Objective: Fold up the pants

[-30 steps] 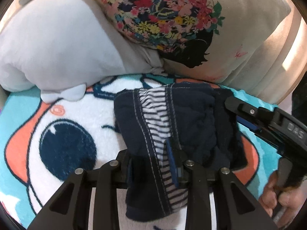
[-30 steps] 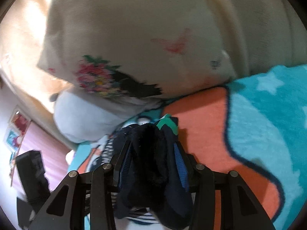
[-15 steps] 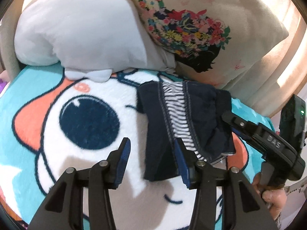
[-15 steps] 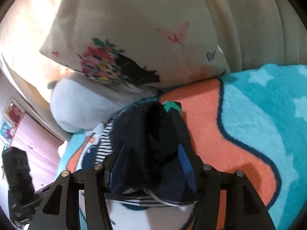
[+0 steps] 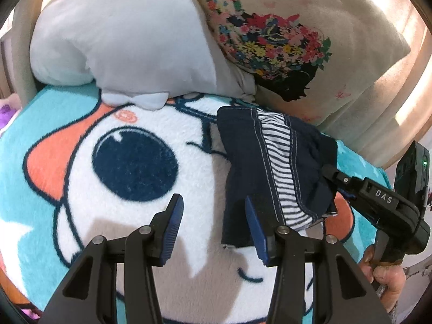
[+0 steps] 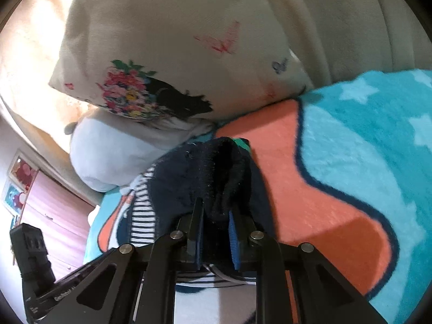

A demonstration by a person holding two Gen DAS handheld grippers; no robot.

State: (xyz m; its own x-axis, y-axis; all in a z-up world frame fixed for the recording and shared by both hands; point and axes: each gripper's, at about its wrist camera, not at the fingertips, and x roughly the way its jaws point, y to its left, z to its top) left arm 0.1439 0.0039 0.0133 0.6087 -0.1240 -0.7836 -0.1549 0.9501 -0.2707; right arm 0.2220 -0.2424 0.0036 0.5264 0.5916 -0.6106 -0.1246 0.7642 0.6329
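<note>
The dark navy pants (image 5: 270,167), with a striped waistband lining, lie folded small on the cartoon blanket (image 5: 135,243). My left gripper (image 5: 212,202) stands open just off their near left edge. Its right finger (image 5: 255,229) overlaps the pants' corner, and nothing is between the pads. My right gripper (image 5: 332,174) reaches in from the right onto the pants' right side. In the right wrist view its jaws are closing, and the right gripper (image 6: 214,216) pinches a raised bunch of the navy pants (image 6: 189,178) between its blue pads.
A white plush pillow (image 5: 121,40) and a beige floral cushion (image 5: 297,40) lean against the headboard just behind the pants. A person's hand (image 5: 383,272) holds the right gripper's handle at the lower right. A pink cabinet (image 6: 54,216) stands beyond the bed.
My left gripper let go of the pants, opened and drew back to the left. My right gripper's jaws narrowed onto a bunch of the dark fabric.
</note>
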